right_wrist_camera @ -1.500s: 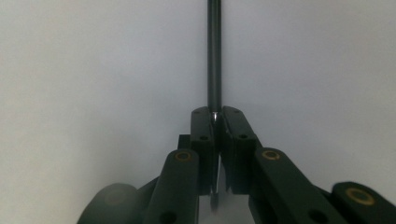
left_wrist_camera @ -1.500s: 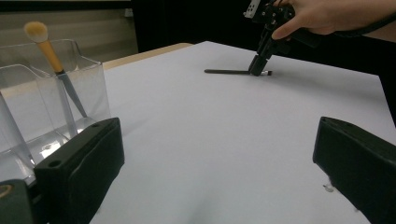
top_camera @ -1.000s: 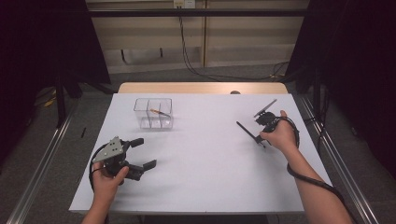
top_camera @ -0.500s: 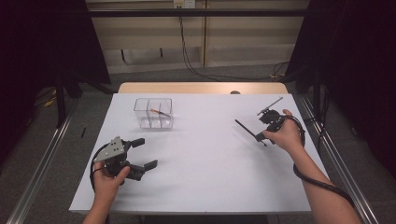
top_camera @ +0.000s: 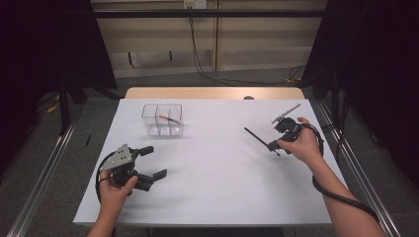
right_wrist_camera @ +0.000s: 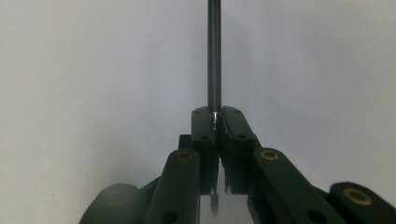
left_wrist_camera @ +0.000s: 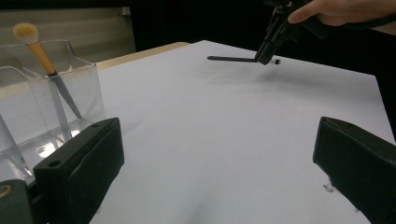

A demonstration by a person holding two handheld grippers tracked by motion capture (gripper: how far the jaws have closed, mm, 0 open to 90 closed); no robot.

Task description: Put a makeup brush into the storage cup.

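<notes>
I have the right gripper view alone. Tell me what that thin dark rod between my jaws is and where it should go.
Observer: It looks like a slim black makeup tool; the right gripper holds it by one end, clear of the white table.
Operator: Report the destination.
Observer: A clear divided organizer stands at the far left of the table, likely the place for it.
Operator: Say what's in it.
Observer: An orange-handled brush leans in one compartment, bristles up.
Operator: Give me the other hand.
Observer: The left gripper sits near the table's front left, jaws wide open, holding nothing.
</notes>
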